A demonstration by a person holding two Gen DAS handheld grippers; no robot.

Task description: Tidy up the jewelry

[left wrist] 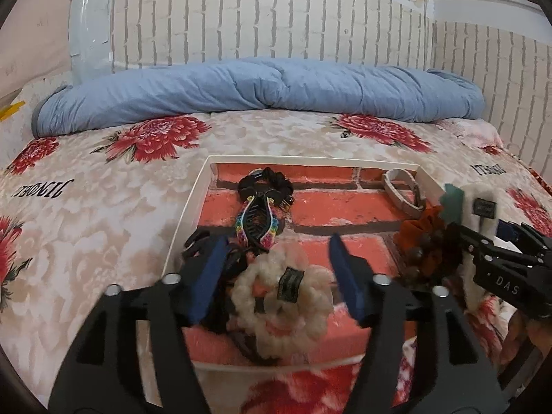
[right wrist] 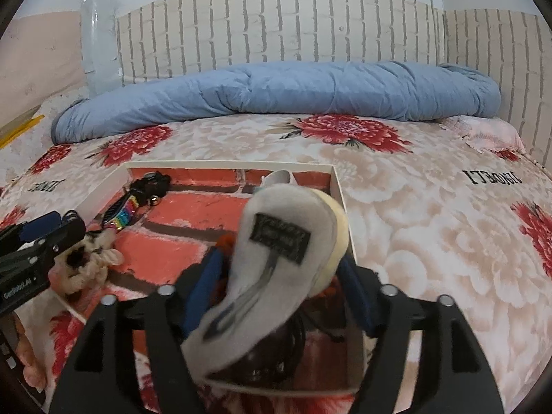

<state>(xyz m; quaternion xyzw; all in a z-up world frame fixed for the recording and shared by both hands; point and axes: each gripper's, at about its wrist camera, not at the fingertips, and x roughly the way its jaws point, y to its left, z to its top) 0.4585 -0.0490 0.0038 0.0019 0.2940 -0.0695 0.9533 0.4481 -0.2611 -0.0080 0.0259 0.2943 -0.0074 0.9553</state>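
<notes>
A shallow white box (left wrist: 188, 203) with a red brick-print floor lies on the bed. In it are a cream braided scrunchie (left wrist: 281, 307), a black hair claw on a rainbow band (left wrist: 257, 222), a black scrunchie (left wrist: 265, 183), a grey bracelet (left wrist: 402, 191) and a rust scrunchie with beads (left wrist: 426, 245). My left gripper (left wrist: 279, 272) is open above the cream scrunchie. My right gripper (right wrist: 279, 276) is shut on a grey fluffy hair piece (right wrist: 272, 262) with a black label, held over the box's right side (right wrist: 339, 193). It also shows in the left wrist view (left wrist: 483, 210).
The bed has a floral cover (left wrist: 103, 207). A rolled blue blanket (left wrist: 262, 86) lies along the back, against a white brick-pattern wall (left wrist: 276, 20). A yellow object (left wrist: 10, 110) sits at the far left edge.
</notes>
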